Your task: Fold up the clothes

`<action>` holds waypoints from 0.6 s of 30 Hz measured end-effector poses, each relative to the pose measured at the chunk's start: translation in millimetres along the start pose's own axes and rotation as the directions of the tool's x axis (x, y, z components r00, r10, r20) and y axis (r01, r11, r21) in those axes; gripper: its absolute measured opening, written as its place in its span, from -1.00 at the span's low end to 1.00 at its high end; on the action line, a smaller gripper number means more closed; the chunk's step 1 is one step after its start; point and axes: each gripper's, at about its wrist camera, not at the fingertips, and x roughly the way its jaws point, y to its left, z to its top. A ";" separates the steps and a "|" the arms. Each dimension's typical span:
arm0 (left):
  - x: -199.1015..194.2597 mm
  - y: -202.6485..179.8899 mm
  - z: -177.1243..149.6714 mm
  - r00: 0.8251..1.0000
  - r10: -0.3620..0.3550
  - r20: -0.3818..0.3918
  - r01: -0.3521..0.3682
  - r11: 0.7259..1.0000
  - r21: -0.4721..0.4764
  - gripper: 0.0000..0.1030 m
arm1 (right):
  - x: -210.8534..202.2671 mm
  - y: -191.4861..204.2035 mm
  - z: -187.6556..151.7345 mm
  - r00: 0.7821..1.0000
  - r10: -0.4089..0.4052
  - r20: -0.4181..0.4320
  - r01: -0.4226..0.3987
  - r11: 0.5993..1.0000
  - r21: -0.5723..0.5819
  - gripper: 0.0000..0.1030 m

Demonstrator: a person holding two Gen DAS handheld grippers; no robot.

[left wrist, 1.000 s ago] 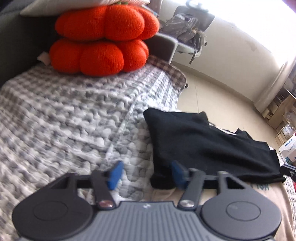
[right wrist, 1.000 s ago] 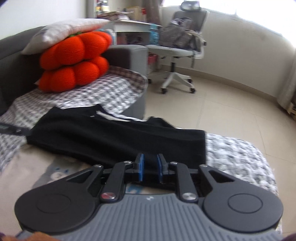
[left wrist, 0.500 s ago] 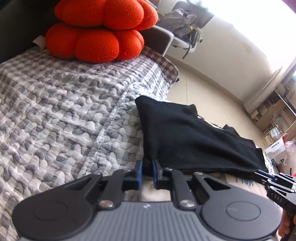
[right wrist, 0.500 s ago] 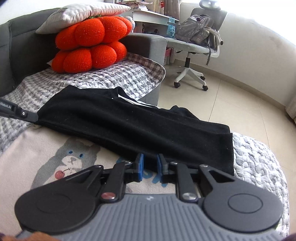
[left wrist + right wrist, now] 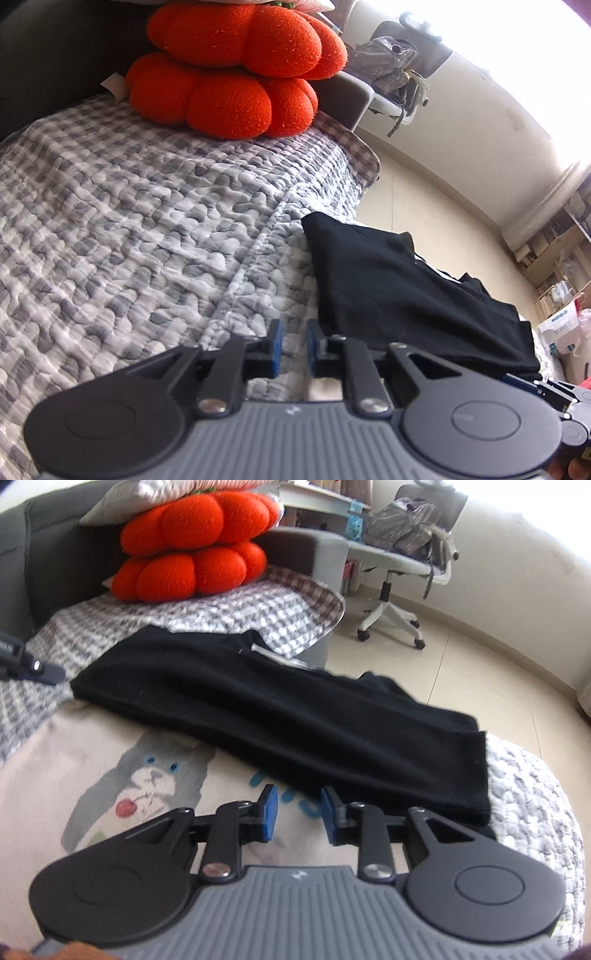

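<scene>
Quilted sofa cover [image 5: 140,236] carries a beige printed cloth [image 5: 110,760]; on both lies the black garment [image 5: 280,716], folded into a long band. We judge it light, limp, non-slip; pinch both layers at its corners. Right gripper [image 5: 297,814] opening, empty; left gripper [image 5: 293,349] narrow, opening, empty.

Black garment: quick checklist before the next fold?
1. Left tool empty: ok, jaws opening, nothing between them.
2. Right tool empty: ok, jaws opening, nothing between them.
3. Black garment lying flat on the cat-print cloth: ok.
4. Far edge tidy: not ok, bits stick out along it.
5. Layers underneath aligned: cannot tell, hidden.
</scene>
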 end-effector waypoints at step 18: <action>14.7 -14.8 -12.3 0.992 0.100 -0.081 -0.091 0.990 0.106 -0.75 | 4.1 4.1 -9.0 1.000 0.013 -0.007 -0.013 0.999 -0.032 -0.37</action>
